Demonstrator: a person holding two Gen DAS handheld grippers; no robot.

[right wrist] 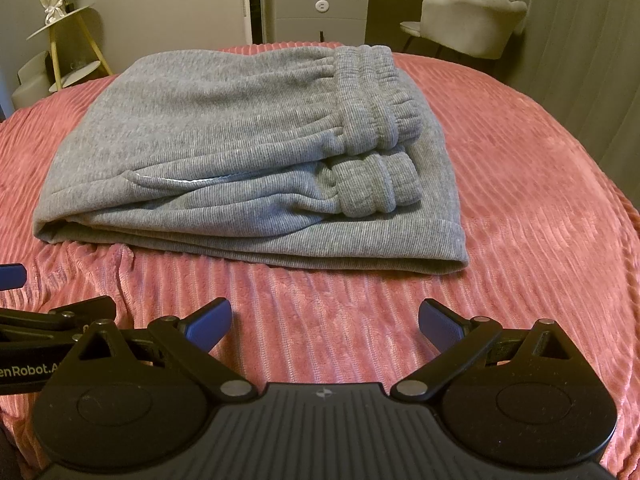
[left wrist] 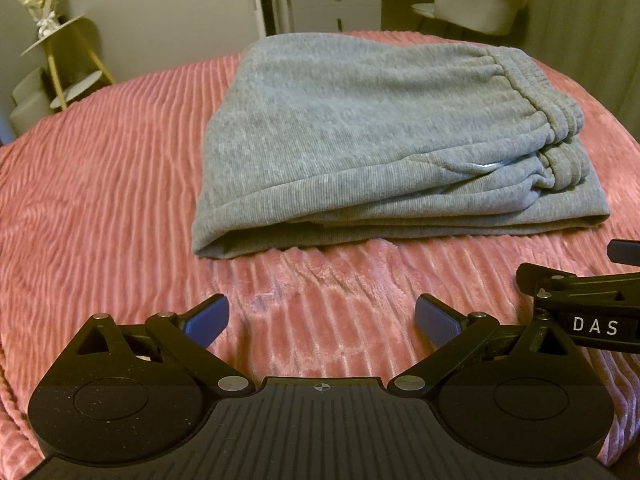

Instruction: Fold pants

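Note:
Grey ribbed pants lie folded in a flat stack on the pink bed cover, waistband and cuffs to the right. They also show in the right wrist view, elastic waistband on top. My left gripper is open and empty, held above the cover in front of the stack's near edge. My right gripper is open and empty, also short of the stack. Each gripper shows at the edge of the other's view.
The pink ribbed cover spreads around the pants. Beyond the bed stand a gold tiered side table, a grey cabinet and a pale upholstered chair.

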